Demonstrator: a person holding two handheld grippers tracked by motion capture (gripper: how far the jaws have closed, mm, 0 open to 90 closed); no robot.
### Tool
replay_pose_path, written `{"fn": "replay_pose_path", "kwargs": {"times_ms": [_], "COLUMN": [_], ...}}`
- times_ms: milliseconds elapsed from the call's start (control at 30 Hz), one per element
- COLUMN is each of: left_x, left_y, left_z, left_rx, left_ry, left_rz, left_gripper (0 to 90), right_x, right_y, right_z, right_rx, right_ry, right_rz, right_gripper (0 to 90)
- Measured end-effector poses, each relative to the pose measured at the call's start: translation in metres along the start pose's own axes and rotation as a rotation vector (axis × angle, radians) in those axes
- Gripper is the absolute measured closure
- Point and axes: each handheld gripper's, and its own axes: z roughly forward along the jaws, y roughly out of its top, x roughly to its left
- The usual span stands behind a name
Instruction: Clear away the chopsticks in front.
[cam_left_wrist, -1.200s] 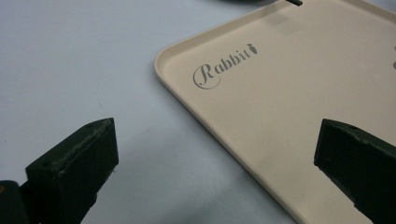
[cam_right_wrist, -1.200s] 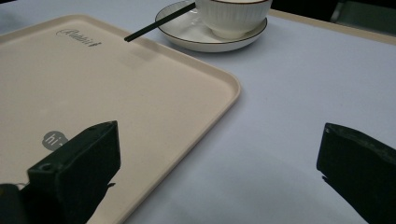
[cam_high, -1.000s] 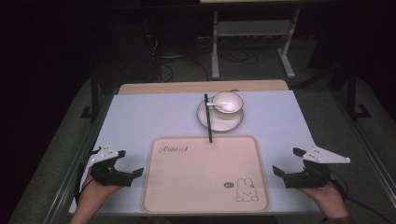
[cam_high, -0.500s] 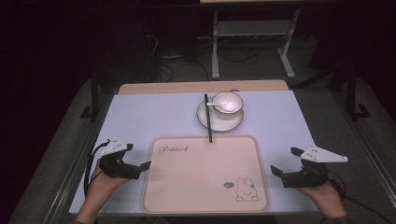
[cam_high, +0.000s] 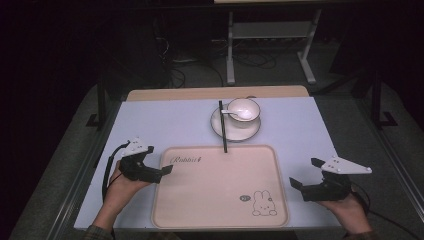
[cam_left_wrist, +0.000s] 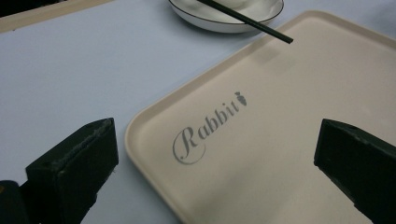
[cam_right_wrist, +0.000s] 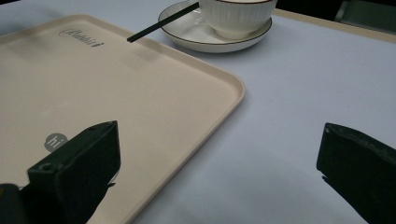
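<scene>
Fingers of the left gripper (cam_high: 165, 171) stand wide apart and hold nothing; in the left gripper view one black finger (cam_left_wrist: 74, 163) hangs over the pale blue tabletop (cam_high: 165, 125) and the other over the cream rectangular plastic tray (cam_high: 220, 185), so the gripper straddles the tray's left rim near the grey "Rabbit" lettering (cam_left_wrist: 208, 126). The person's left hand (cam_high: 122, 187) grips it from the near left edge of the tabletop.

The right gripper (cam_high: 305, 172), carrying a grey three-cornered plate on top, is also spread wide and empty. It sits just beside the tray's right rim, near the corner with the small printed rabbit figure (cam_high: 261, 204). In the right gripper view one finger (cam_right_wrist: 77, 163) lies over the tray by a round grey "hi" mark (cam_right_wrist: 55, 141), the other over bare tabletop. The right hand (cam_high: 347, 210) holds it at the near right edge.

The tray lies flat at the near middle of the tabletop, between the two grippers, with nothing on it. Just beyond its far rim stands a white round saucer with a dark rim (cam_high: 235, 131), carrying a white ribbed bowl (cam_high: 244, 111) with a white spoon (cam_high: 231, 113) resting in it. A thin black chopstick (cam_high: 223, 127) lies across the saucer's left part, its near tip reaching over the tray's far edge.
</scene>
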Motion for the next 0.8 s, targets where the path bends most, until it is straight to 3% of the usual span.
{"fn": "replay_pose_path", "kwargs": {"times_ms": [500, 800], "left_x": [0.000, -0.002], "left_y": [0.029, 0.055], "left_z": [0.036, 0.063], "left_rx": [0.003, 0.009], "left_ry": [-0.026, -0.043], "left_rz": [0.012, 0.046], "left_gripper": [0.0, 0.0], "right_x": [0.000, 0.001], "right_y": [0.000, 0.001], "right_z": [0.000, 0.001], "right_rx": [0.005, 0.009], "right_ry": [0.005, 0.014], "right_rz": [-0.002, -0.009], "right_gripper": [0.0, 0.0]}}
